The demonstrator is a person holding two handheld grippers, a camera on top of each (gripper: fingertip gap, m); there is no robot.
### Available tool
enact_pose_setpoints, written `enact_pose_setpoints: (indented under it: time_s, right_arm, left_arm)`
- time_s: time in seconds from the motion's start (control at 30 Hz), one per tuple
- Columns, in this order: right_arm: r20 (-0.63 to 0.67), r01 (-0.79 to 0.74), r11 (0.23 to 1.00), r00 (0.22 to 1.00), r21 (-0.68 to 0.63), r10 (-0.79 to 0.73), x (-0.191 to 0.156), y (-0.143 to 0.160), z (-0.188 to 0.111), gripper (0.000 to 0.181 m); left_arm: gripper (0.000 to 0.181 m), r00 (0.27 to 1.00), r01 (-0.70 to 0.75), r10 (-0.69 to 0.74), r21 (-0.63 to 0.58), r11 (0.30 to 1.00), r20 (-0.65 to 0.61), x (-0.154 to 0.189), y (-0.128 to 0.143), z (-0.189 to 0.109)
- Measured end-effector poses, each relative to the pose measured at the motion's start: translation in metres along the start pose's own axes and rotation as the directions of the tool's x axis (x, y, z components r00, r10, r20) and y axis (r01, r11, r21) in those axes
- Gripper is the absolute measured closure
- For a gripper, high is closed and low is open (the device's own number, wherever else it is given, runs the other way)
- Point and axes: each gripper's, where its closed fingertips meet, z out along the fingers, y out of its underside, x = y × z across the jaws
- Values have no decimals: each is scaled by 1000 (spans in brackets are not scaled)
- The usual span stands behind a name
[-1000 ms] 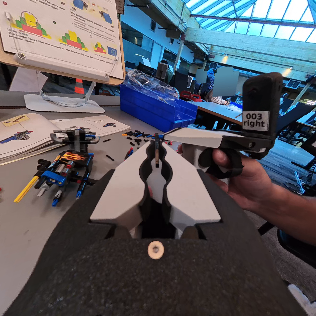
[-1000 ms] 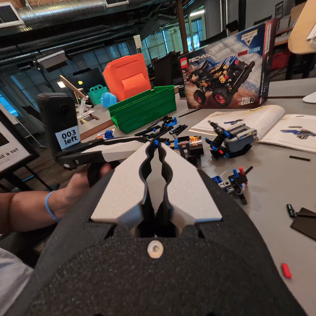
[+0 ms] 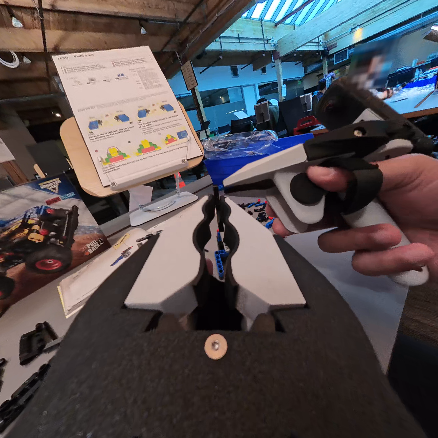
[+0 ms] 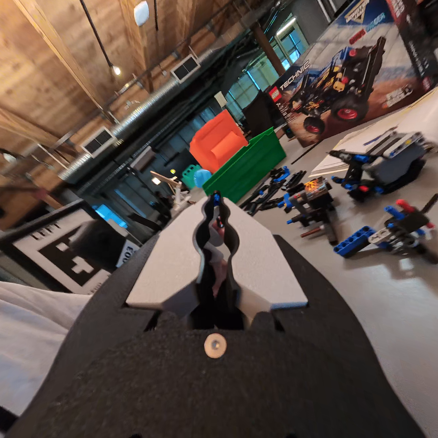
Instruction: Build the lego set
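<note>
My left gripper (image 3: 216,199) is shut on a thin black lego piece (image 3: 216,190) that sticks up from its tips. My right gripper (image 3: 225,184), held by a hand, comes in from the right, and its tip meets that piece. In the right wrist view my right gripper (image 4: 215,202) is shut on a small blue pin (image 4: 216,196). The left gripper is mostly hidden behind it there. Three part-built lego assemblies stand on the grey table (image 4: 355,308): a grey and blue one (image 4: 388,163), one with a flame sticker (image 4: 315,189), and a small one with a blue beam (image 4: 403,227).
The lego box (image 3: 47,237) stands at the left, next to an open booklet (image 3: 94,272) and an instruction sheet on a stand (image 3: 128,118). A blue bin (image 3: 248,161) is behind the grippers. A green bin (image 4: 246,166) and loose black and blue parts (image 4: 272,192) lie beyond the assemblies. The tips of both grippers are at nearly the same place.
Both grippers have tilted upward and turned, so the views now show more ceiling. The left view has swung left onto the box. Both stay shut with their tips together.
</note>
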Motion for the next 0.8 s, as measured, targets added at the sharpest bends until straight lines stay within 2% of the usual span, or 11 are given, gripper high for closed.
enact_pose_setpoints:
  time_s: [0.13, 0.3, 0.47, 0.6, 0.7, 0.8]
  right_arm:
    - [46, -84, 996, 996, 34, 82, -2, -1, -1, 178]
    - [29, -24, 999, 999, 34, 23, 3, 1, -1, 178]
    - [-24, 98, 994, 995, 40, -97, 6, 4, -1, 178]
    - [-27, 139, 990, 990, 13, -138, 7, 5, -1, 178]
    - [-30, 216, 975, 976, -53, -218, 9, 6, 0, 178]
    - [71, 351, 934, 935, -69, -347, 3, 3, -3, 171]
  left_arm:
    - [179, 999, -34, 34, -3, 999, 17, 2, 0, 1]
    - [179, 1000, 7, -7, -23, 1000, -12, 4, 4, 2]
    - [179, 999, -23, 22, -40, 999, -25, 7, 7, 3]
    - [179, 998, -43, 41, -45, 998, -48, 8, 9, 2]
    - [180, 993, 73, -77, -50, 996, -88, 5, 10, 3]
    - [180, 966, 204, -208, -41, 978, -151, -2, 9, 1]
